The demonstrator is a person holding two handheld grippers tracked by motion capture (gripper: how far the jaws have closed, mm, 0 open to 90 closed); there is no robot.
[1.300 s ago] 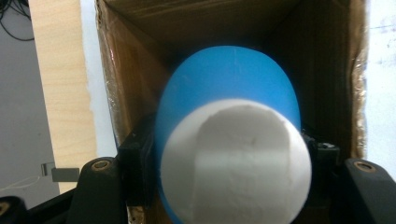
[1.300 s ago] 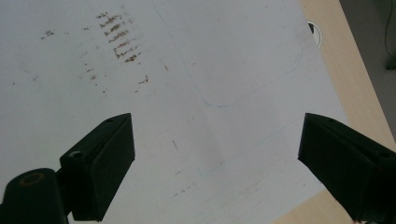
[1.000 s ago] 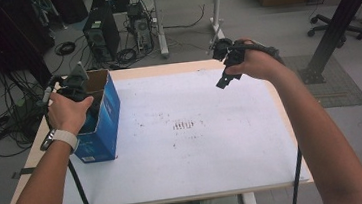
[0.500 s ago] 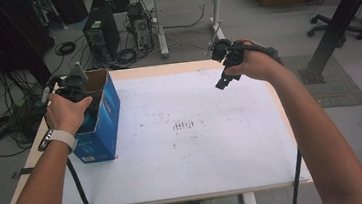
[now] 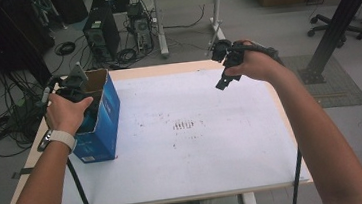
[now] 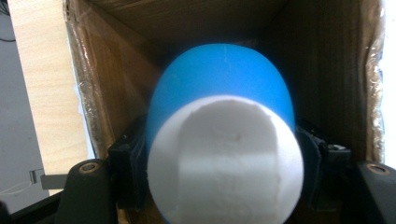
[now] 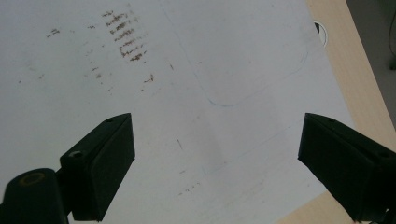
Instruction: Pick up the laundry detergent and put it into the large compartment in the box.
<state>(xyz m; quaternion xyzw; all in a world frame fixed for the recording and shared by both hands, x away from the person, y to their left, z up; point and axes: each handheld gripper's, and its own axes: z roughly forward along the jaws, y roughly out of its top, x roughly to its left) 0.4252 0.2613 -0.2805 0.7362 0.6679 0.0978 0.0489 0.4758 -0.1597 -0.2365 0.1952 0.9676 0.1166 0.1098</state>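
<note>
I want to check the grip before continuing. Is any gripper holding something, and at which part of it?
A blue and white rounded object sits between the left gripper jaws, at its wide sides, inside the cardboard box. The jaws have just been opening, so a firm hold cannot be told. The right gripper holds nothing.

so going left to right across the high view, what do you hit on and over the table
left hand-held gripper over the open blue box at the left edge → brown smudges mid-sheet on the white sheet → right hand-held gripper raised over the far right corner
</note>
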